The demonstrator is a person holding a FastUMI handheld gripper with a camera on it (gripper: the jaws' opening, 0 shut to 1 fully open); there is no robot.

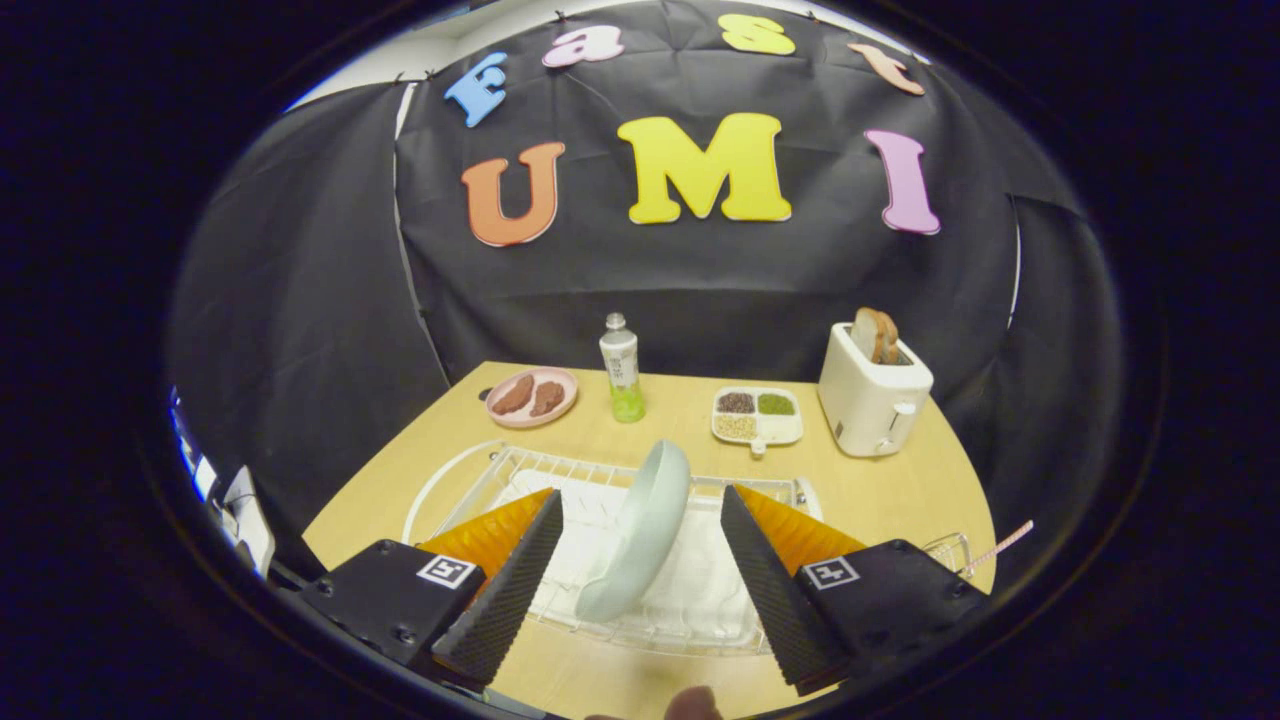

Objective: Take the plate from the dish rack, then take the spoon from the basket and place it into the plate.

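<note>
The gripper (640, 570) is held wide open low in the frame, and the pale plate (640, 530) is seen on edge in the white dish rack (470, 480) between the fingers, touched by neither. A toaster (872, 400) is parked upper right on the surface (900, 490).

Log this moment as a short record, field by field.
gripper: open, fingers either side of the plate, not touching it
plate: pale green plate standing on edge in the white wire dish rack
table: light wooden table
beyond the rack: pink plate of brown food, green-liquid bottle, white divided tray, white toaster with bread
</note>
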